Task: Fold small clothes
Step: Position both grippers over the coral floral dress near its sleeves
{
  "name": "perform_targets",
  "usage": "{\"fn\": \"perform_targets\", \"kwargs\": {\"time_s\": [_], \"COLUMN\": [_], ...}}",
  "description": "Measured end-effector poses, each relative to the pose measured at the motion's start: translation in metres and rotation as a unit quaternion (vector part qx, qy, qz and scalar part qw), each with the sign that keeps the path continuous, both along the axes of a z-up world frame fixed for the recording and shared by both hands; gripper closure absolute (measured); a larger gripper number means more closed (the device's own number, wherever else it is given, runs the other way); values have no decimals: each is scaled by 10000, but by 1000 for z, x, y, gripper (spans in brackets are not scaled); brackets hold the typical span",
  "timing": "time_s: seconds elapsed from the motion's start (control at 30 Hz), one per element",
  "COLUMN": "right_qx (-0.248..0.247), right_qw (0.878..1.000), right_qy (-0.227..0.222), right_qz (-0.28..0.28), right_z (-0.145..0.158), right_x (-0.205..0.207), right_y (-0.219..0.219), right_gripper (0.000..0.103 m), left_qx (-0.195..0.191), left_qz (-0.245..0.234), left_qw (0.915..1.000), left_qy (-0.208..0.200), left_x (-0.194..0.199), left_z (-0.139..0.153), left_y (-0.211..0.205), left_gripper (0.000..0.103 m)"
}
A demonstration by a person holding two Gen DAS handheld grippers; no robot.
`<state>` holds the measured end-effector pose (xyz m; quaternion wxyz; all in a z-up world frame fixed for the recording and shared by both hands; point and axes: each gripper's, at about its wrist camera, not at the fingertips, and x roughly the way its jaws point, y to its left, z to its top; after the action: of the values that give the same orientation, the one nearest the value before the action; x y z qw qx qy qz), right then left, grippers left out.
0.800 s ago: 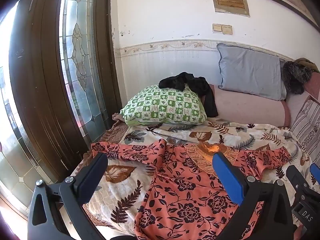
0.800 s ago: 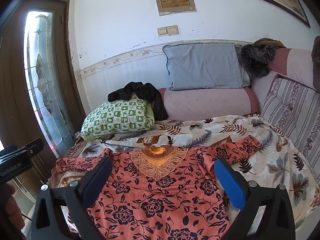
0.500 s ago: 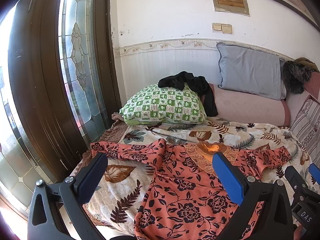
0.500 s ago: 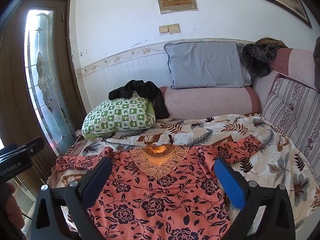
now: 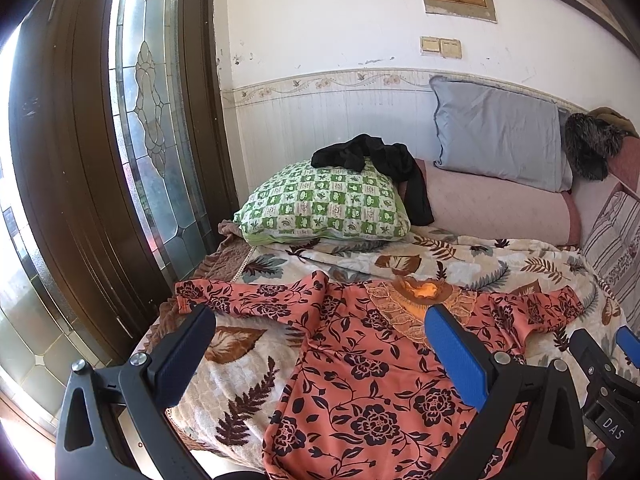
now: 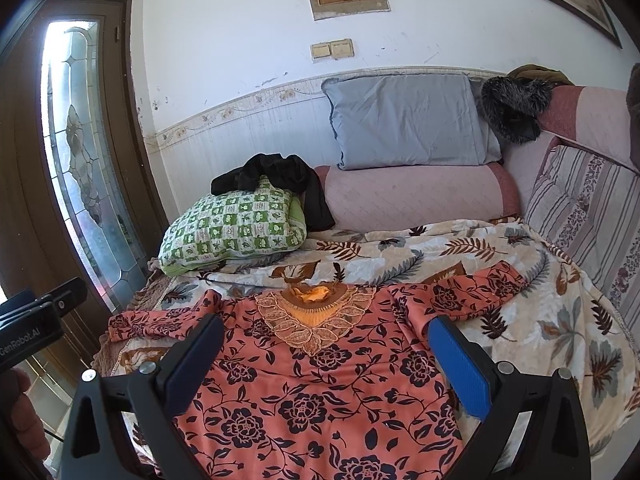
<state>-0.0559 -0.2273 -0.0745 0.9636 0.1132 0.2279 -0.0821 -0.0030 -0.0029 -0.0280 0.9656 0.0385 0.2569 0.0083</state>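
An orange top with a dark flower print (image 5: pixel 360 368) lies spread flat on the leaf-print blanket (image 5: pixel 248 364), both sleeves out to the sides, embroidered neck away from me. It also shows in the right wrist view (image 6: pixel 320 392). My left gripper (image 5: pixel 320 340) is open and empty, held above the top's left half. My right gripper (image 6: pixel 324 348) is open and empty above the chest of the top. The right gripper's body shows at the right edge of the left wrist view (image 5: pixel 604 380).
A green checked pillow (image 5: pixel 324 208) with a black garment (image 5: pixel 376 160) on it lies behind the top. A grey pillow (image 6: pixel 408 120) leans on a pink bolster (image 6: pixel 416 200). A wooden glass door (image 5: pixel 120 140) stands at the left. Striped cushions (image 6: pixel 592 220) line the right.
Both grippers have risen or pulled back very slightly; the views shift only a little. The top has not moved and both jaws stay open.
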Motion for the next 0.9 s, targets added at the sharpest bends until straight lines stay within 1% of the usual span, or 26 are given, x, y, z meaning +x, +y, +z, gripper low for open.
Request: {"fn": "perform_targets", "kwargs": {"time_s": [0.23,0.4,0.47,0.6,0.67,0.9], "right_qx": [44,226,373,293,376,427], "right_qw": [10000,9997,9992,9994,9991,9985], "right_qy": [34,65,30,1,4,130], "right_qz": [-51,-103,-118,-168,-193,-329], "right_z": [-10,-17,-20,-25,-28,-40], "right_x": [10,21,28,41,47,67], "right_y": [-7,-16,-20,-29,-34,-53], "right_gripper": [0,0,0,0,0,0], "left_qx": [31,69,102,148,167,258], "left_qz": [-35,-64,-68,-84,-94,-181], "left_qw": [9999,9998,9997,9994,9993,9986], "left_qy": [91,179,211,285,323,431], "left_x": [14,25,30,42,49,69], "left_z": [-8,-15,-19,-25,-29,-40], "left_y": [-6,-13,-17,-25,-29,-47], "left_gripper": [0,0,0,0,0,0]}}
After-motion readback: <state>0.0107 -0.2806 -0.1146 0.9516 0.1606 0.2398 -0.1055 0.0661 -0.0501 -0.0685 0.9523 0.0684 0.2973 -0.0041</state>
